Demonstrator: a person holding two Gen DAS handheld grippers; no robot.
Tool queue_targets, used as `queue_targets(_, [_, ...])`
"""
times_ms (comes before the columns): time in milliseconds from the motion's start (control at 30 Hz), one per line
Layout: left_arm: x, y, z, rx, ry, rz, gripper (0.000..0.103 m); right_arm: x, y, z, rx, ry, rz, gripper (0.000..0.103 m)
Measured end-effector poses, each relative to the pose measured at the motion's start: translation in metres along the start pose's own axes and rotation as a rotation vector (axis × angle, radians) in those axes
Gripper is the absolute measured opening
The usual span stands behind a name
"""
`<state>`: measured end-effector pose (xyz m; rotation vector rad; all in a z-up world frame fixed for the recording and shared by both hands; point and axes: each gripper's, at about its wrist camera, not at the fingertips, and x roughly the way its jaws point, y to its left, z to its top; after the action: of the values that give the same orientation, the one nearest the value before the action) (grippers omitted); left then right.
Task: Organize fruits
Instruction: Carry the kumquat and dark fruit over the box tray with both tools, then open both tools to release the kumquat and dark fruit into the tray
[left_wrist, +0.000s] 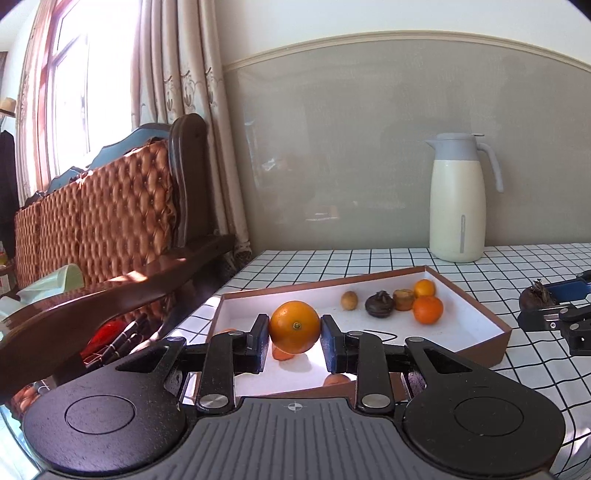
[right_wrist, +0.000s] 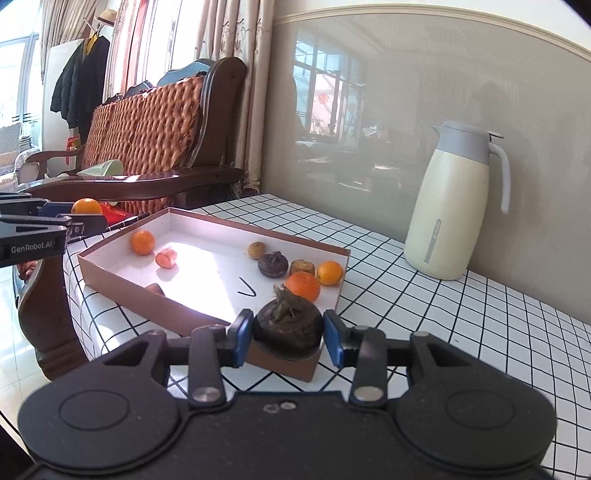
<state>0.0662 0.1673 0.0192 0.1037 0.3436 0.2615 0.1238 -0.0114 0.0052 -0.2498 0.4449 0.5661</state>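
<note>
My left gripper (left_wrist: 294, 334) is shut on a large orange (left_wrist: 294, 326), held above the near left part of a shallow brown box with a white floor (left_wrist: 491, 314). My right gripper (right_wrist: 289, 334) is shut on a dark, wrinkled round fruit with a dry stem (right_wrist: 289, 325), above the box's near corner (right_wrist: 295, 363). In the box's right part lie two small oranges (right_wrist: 303, 285), another dark fruit (right_wrist: 272, 264) and two small brownish fruits (right_wrist: 256, 250). At its left lie a small orange (right_wrist: 142, 242) and a reddish piece (right_wrist: 166, 257).
A cream thermos jug with a grey lid (right_wrist: 448, 206) stands on the checked tablecloth (right_wrist: 443, 314) by the wall. A wooden sofa with a woven back (left_wrist: 110, 229) runs along the table's left edge. The left gripper with its orange (right_wrist: 86, 206) shows at the right view's left edge.
</note>
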Motion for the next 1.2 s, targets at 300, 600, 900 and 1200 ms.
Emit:
queue_targets(300, [0.006, 0.017, -0.004, -0.027, 0.008, 0.016, 0.03, 0.017, 0.019, 0.013, -0.004, -0.012, 0.036, 0.032])
queue_targets(600, [0.025, 0.024, 0.003, -0.058, 0.001, 0.03, 0.03, 0.032, 0.014, 0.039, 0.004, -0.049, 0.016, 0.032])
queue_targets(900, [0.061, 0.027, 0.01, -0.051, 0.024, 0.037, 0.03, 0.066, 0.002, 0.051, 0.02, -0.038, -0.003, 0.032])
queue_targets(1200, [0.119, 0.028, 0.018, -0.035, 0.069, 0.05, 0.03, 0.112, -0.015, 0.057, 0.067, -0.001, -0.013, 0.032])
